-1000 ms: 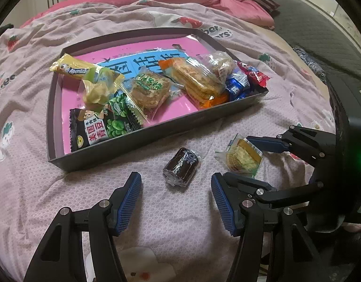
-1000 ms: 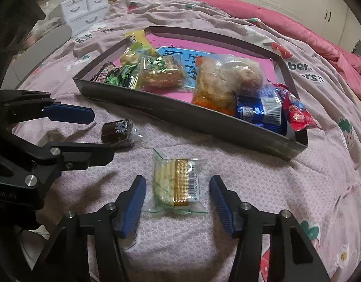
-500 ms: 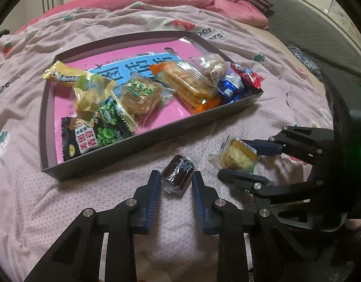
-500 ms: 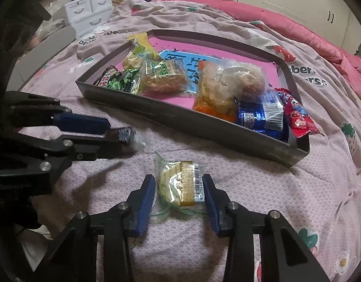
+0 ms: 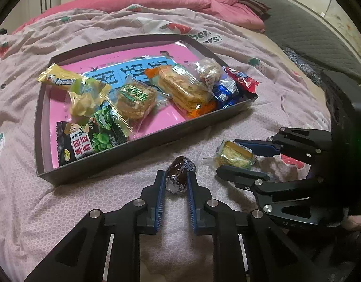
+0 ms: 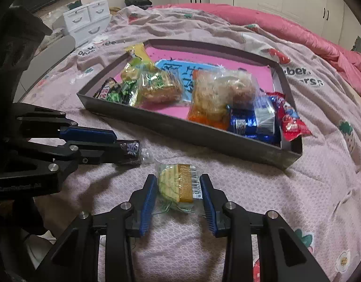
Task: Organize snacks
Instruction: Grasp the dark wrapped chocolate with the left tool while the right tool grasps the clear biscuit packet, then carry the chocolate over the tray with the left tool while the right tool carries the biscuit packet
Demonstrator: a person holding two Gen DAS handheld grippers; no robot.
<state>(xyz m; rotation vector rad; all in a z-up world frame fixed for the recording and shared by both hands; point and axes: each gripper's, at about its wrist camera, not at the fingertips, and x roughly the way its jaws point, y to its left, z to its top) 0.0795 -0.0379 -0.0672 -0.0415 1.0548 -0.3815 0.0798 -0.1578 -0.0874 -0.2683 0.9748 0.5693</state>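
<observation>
**Now both claws clamp a snack on the bed**

Here the left claw has its blue pads pressed on a small dark brown wrapped sweet, which lies on the pink patterned bedspread between the fingertips, its far end poking out past them. The jaws stand nearly together, with only the sweet's width between them. From the right wrist view the same claw reaches in from the left side, with the dark sweet at its tip.

The right claw has just been closing, and its jaws now sit against the two sides of a clear packet of pale wafer biscuits with a gold strip and a barcode label. The packet lies flat on the bedspread between the pads, so the claw is partly open around it. In the left wrist view this claw comes in from the right, the wafer packet between its fingers.

Just beyond both claws stands a shallow dark tray with a pink lining. Inside it, ahead and left of the left claw, is a black and green bag of peas; further back lie a yellow wrapped bar, a clear packet of brown cake and an orange-edged packet of crackers. Ahead and right of the right claw, blue wrapped sweets and a red packet fill the tray's near corner, the red one hanging over the rim.
</observation>
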